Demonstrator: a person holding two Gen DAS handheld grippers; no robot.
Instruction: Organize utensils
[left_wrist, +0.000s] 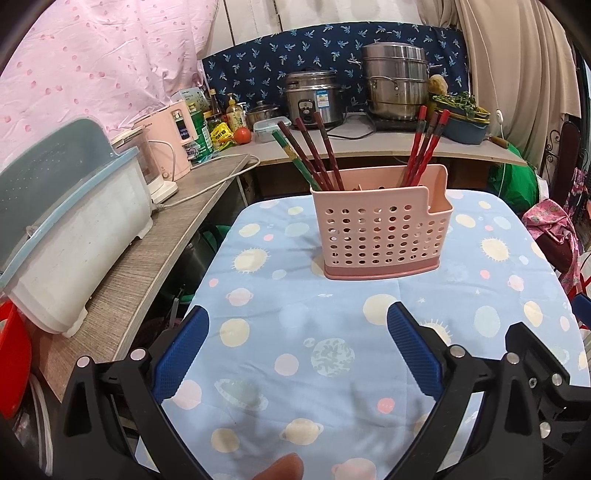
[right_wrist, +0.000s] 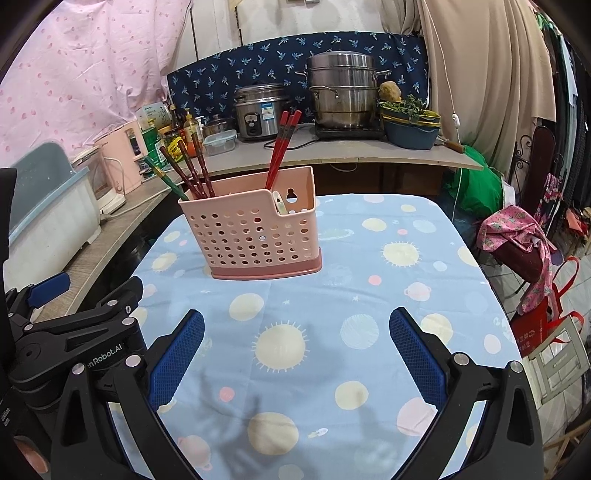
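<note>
A pink perforated utensil basket (left_wrist: 382, 229) (right_wrist: 255, 236) stands upright on the blue planet-print tablecloth (left_wrist: 332, 332) (right_wrist: 332, 295). Dark red and green chopsticks (left_wrist: 310, 155) (right_wrist: 184, 170) lean out of its left side; bright red chopsticks (left_wrist: 424, 144) (right_wrist: 280, 147) stick up on the right. A pale spoon handle (right_wrist: 279, 204) shows in the low right compartment. My left gripper (left_wrist: 297, 347) hovers open over the cloth, short of the basket. My right gripper (right_wrist: 297, 343) is likewise open and holds nothing. The left gripper's black frame (right_wrist: 74, 332) shows at the right wrist view's left edge.
A wooden counter (left_wrist: 147, 251) runs along the left with a dish drainer (left_wrist: 66, 229) and a pink kettle (left_wrist: 166, 147). Behind the table a shelf carries a rice cooker (left_wrist: 314, 99), steel steamer pot (left_wrist: 395, 81) and bottles. Bags (right_wrist: 524, 251) and a chair (right_wrist: 554, 362) sit right of the table.
</note>
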